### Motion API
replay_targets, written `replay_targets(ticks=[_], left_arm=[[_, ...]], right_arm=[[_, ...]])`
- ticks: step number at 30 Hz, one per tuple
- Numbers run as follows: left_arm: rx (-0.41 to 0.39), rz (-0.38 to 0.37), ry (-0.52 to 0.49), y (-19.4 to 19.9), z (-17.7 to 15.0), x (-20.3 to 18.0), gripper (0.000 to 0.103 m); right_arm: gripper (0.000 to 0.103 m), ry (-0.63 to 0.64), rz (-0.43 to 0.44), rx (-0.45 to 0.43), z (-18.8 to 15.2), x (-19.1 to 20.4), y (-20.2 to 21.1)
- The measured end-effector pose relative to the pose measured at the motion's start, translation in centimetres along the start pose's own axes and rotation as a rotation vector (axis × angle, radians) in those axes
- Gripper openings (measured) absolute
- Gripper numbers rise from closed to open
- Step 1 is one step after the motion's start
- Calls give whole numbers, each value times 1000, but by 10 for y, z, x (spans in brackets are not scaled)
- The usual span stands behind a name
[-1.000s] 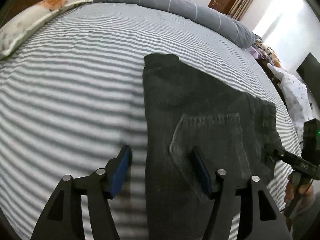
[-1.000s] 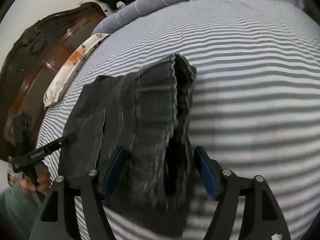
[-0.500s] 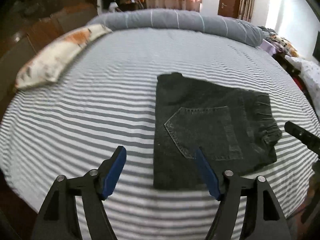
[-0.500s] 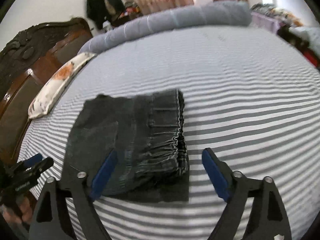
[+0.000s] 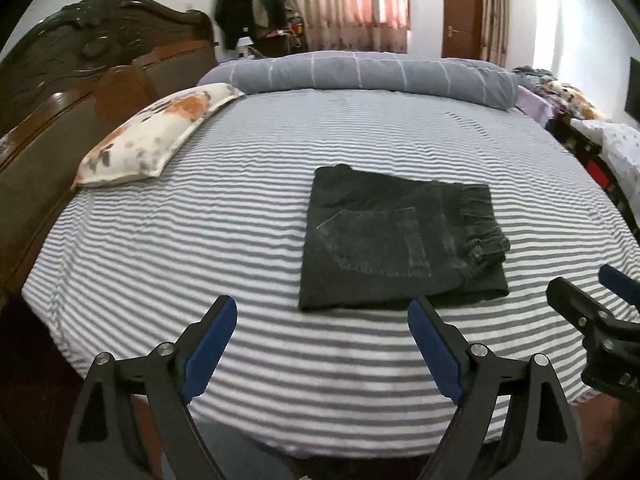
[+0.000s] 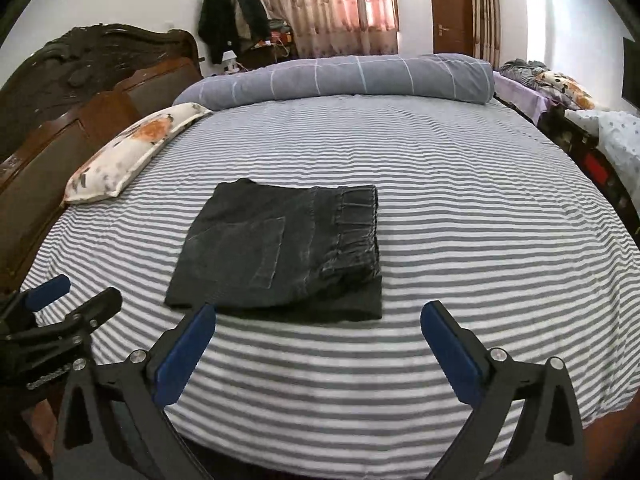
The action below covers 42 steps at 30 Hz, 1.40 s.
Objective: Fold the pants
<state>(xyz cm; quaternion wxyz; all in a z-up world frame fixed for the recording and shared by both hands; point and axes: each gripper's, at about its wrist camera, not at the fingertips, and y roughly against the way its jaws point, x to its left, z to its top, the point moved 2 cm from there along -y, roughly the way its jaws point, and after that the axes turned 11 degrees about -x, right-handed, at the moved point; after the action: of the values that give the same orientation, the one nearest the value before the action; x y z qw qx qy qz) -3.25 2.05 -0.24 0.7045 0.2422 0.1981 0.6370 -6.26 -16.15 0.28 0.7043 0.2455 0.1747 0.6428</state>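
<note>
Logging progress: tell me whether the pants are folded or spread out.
Folded. The pants lie as a compact stacked rectangle on the striped bed, layers showing at the waistband edge.

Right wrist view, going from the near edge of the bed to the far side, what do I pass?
Right claw → folded pants → bare striped sheet → rolled grey duvet → curtains.

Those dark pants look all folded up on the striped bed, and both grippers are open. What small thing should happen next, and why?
Probably just draw both grippers back and stop. The pants lie as a compact folded stack on the striped sheet. The left gripper and right gripper, whose jaws have just been opening, hold nothing. At most, the bulging waistband corner could be pressed flat.
</note>
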Motion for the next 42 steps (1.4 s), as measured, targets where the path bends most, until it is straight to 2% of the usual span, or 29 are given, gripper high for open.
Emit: replay_targets(ticks=[6,13,22,29,33,42], left_arm=[[29,20,-1,11,-13,2,88],[42,13,-22,21,-20,-3,87],[32,2,-46,29,-25,-11,87],[30,4,-42,30,-27,-9,87],[2,22,-48,32,-26,-11,87],[0,10,-61,32,-25,-15,87]], right_arm=[[102,44,-21,6,-1,11,7],[102,119,-48,28,-18,16,17],[102,145,-67,11,-15,17,21],[102,129,-52,26,-18,17,20],[102,129,-48,28,-19,17,20],[102,110,-38,42,-20,13,17]])
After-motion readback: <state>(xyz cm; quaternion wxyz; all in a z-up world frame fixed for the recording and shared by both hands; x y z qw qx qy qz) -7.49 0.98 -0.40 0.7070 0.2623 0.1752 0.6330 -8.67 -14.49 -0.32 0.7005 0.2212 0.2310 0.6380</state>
